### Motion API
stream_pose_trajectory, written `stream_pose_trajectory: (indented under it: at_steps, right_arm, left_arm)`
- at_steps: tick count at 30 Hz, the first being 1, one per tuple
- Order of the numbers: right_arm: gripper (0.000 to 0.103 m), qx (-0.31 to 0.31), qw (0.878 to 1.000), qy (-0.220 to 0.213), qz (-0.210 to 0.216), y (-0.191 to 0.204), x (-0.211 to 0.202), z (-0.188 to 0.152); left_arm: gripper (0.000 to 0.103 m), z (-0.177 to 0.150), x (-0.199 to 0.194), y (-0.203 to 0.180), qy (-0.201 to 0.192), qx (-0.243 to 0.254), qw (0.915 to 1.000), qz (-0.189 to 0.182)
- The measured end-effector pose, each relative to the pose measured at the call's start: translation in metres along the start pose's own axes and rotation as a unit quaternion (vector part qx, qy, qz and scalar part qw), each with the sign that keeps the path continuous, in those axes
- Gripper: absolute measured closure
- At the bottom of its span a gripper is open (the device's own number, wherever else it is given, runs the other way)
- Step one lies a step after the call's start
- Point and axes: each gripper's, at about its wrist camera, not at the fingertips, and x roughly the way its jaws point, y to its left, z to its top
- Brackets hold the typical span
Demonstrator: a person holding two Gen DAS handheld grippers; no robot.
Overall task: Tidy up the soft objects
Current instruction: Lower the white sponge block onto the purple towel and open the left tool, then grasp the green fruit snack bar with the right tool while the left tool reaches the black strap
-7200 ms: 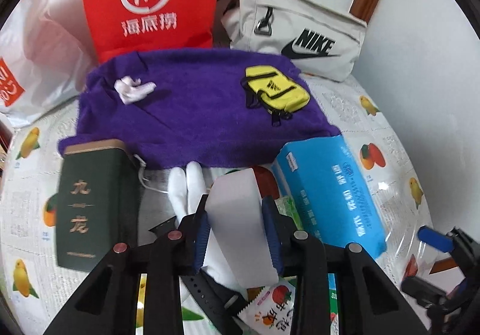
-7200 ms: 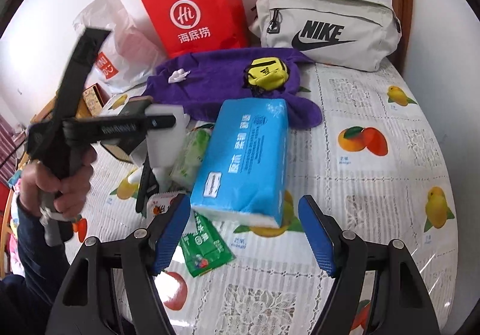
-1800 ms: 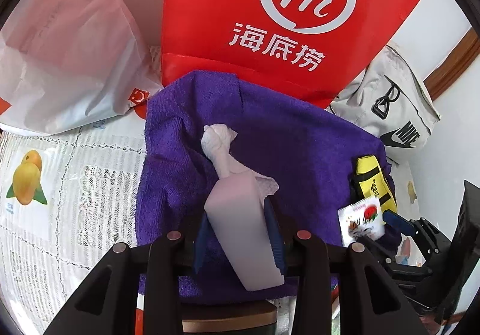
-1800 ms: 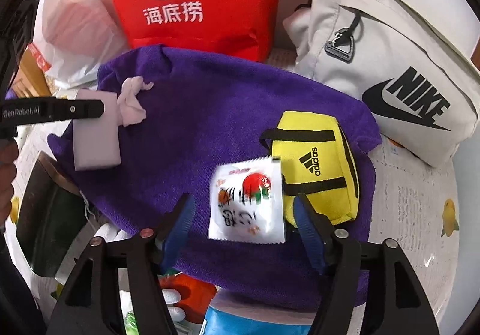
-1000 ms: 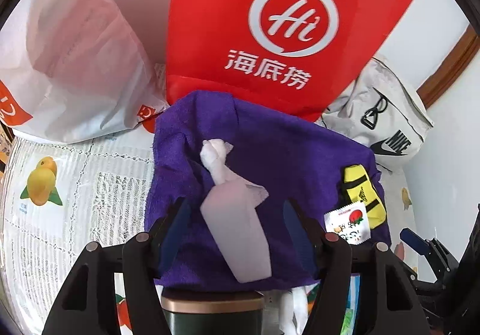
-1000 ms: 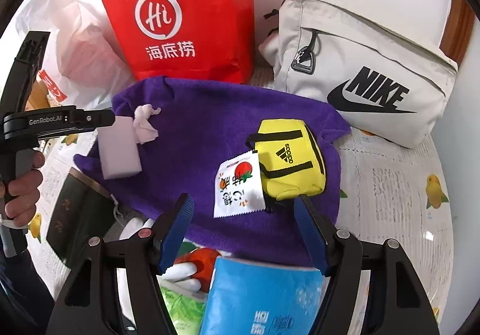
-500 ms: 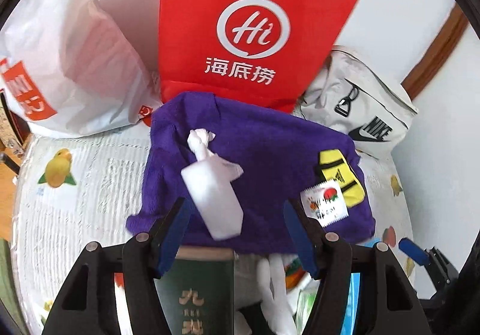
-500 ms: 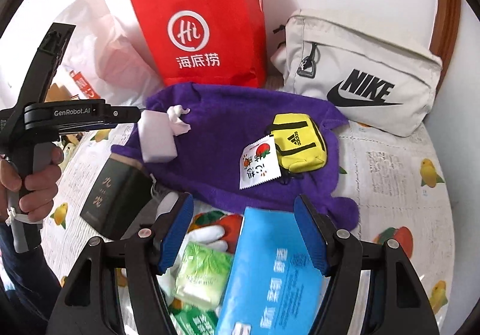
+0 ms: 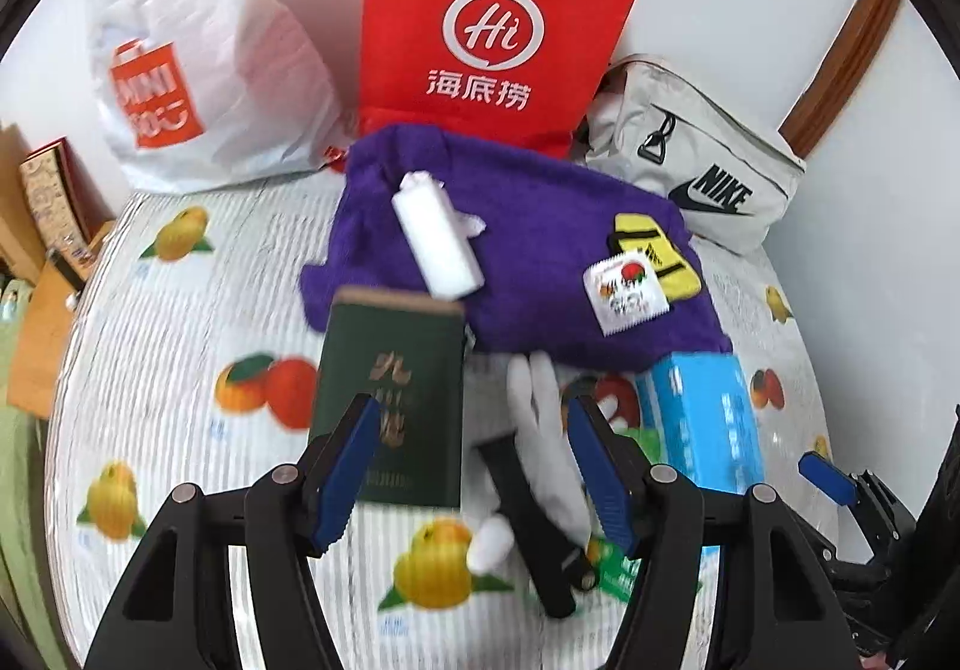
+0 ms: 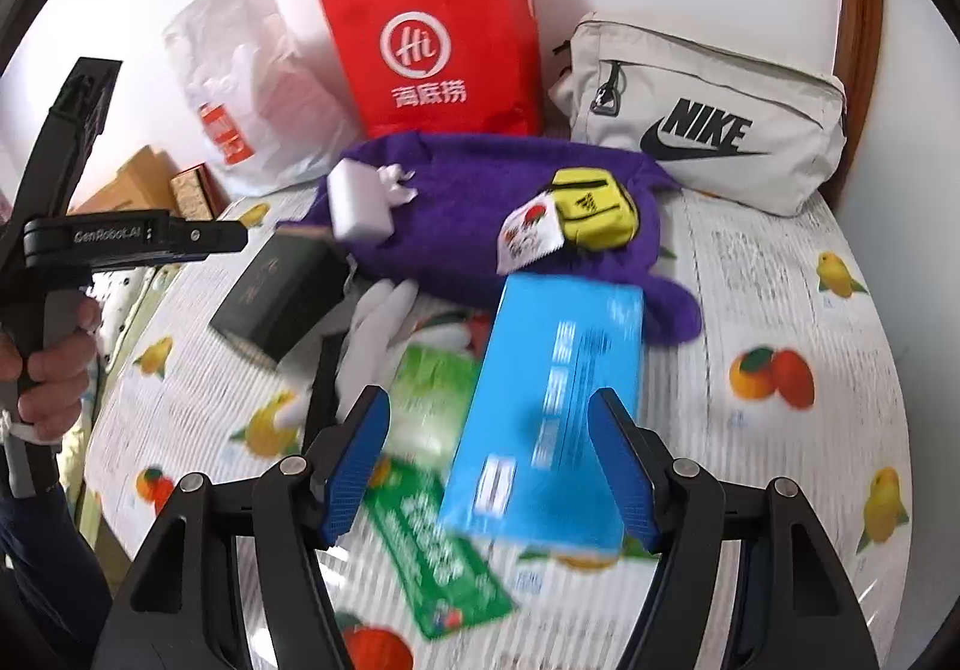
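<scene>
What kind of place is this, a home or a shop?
Probably a home: a table with a fruit-print cover against a wall, holding shopping bags, a Nike pouch and a tissue pack.

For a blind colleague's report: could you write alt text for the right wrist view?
The open right gripper hovers over a blue tissue pack on a fruit-print tablecloth. Behind lies a purple towel holding a white sponge and yellow pouch.

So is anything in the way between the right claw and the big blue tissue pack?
Nothing visible. The right claw is open and the blue tissue pack lies right ahead, its near end between the open fingers. The green packet lies beside it on the left, not in front.
</scene>
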Motion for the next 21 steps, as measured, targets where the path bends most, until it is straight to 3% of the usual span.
stream_pose_trajectory:
  at_steps: [5, 11, 17, 21]
  right_arm:
    - [0.034, -0.025, 0.999, 0.024, 0.031, 0.009, -0.004, -0.036]
    - [0.034, -0.053, 0.996, 0.063, 0.041, 0.021, 0.014, -0.075]
    - [0.034, -0.067, 0.996, 0.055, 0.038, 0.021, 0.022, -0.083]
    - [0.034, -0.086, 0.992, 0.077, 0.044, 0.028, 0.036, -0.082]
  left_arm:
    - [0.040, -0.026, -0.014, 0.001, 0.019, -0.008, 0.9997, 0.016]
    - [0.040, -0.052, -0.036, 0.002, 0.003, -0.027, 0.9996, 0.008]
    - [0.040, -0.078, -0.032, 0.002, 0.013, -0.035, 0.9993, 0.003]
    - [0.040, -0.084, -0.028, 0.006, 0.018, -0.043, 0.9988, 0.011]
